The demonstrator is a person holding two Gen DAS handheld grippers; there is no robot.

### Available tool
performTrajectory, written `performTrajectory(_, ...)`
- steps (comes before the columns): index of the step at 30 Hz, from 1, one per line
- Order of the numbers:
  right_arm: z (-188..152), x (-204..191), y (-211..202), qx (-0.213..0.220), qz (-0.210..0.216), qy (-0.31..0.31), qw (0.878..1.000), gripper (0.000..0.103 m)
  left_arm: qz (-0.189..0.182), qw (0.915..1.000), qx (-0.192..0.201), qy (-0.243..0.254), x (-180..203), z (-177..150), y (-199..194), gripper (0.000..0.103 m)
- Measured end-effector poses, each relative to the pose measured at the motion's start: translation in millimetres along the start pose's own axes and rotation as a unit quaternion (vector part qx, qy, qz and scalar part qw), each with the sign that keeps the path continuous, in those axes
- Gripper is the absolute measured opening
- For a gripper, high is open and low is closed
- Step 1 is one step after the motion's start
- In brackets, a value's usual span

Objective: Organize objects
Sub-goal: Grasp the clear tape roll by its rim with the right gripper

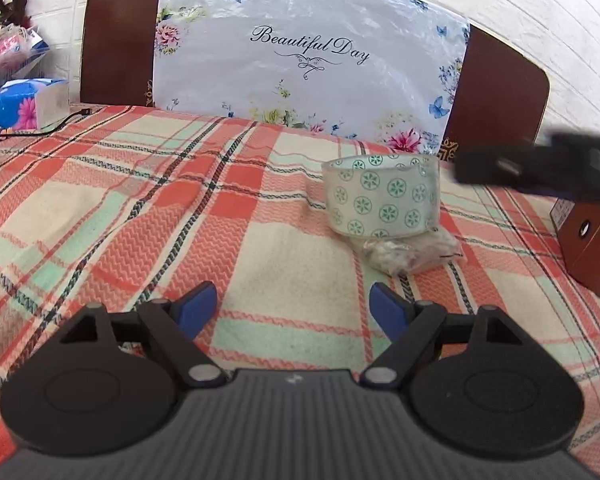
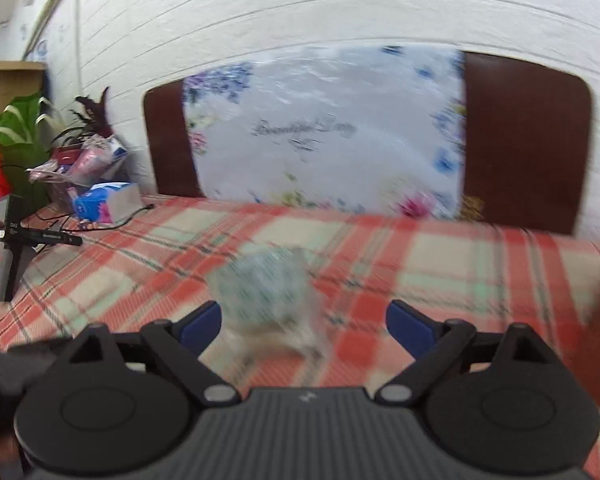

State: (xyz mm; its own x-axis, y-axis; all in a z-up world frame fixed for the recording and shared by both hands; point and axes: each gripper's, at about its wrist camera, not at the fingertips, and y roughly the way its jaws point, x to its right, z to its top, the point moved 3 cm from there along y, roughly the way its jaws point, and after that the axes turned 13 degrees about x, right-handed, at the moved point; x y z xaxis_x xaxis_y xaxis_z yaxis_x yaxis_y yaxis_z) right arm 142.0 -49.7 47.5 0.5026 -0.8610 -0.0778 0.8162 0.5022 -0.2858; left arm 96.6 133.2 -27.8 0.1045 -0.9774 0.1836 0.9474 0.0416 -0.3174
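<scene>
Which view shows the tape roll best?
The left wrist view: the tape roll is sharp, its green pattern readable, resting on the plaid blanket. The right wrist view shows only a motion-blurred smear of it.

The left hand-held gripper (image 1: 293, 306) tilts downward, jaws spread wide and empty. The right hand-held gripper (image 2: 303, 322) is likewise tilted down, jaws wide apart.

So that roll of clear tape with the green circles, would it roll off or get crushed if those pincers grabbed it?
Probably not roll: the tape roll rests flat on its end on the soft plaid blanket, so a push would likely slide or tip it. Its thick ring shape looks stiff enough to resist squeezing. The glossy surface may be somewhat slippery. The crumpled plastic bag beside it would likely just flop.
</scene>
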Motion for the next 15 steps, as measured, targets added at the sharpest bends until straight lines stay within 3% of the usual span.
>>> performTrajectory(5,4,-19,77,-0.044,-0.01,0.018,0.999,0.095,0.0,1.0,0.003,-0.006,-2,0,0,0.084)
performTrajectory(6,0,-15,87,-0.059,-0.012,0.033,0.998,0.078,-0.001,1.0,0.003,-0.007,-2,0,0,0.084)
performTrajectory(7,-6,-11,93,-0.072,-0.015,0.047,0.996,0.067,-0.002,0.9999,0.004,-0.01,-3,0,1,0.084)
performTrajectory(9,-14,-4,95,-0.084,-0.029,0.045,0.995,0.023,-0.003,0.9999,0.004,-0.012,-4,1,1,0.084)
performTrajectory(11,-18,6,84,-0.086,-0.024,0.058,0.994,0.02,-0.003,0.9999,0.005,-0.014,-4,1,1,0.084)
performTrajectory(15,-22,28,54,-0.085,-0.053,0.064,0.993,0.017,-0.001,0.9999,0.005,-0.016,-4,2,1,0.084)
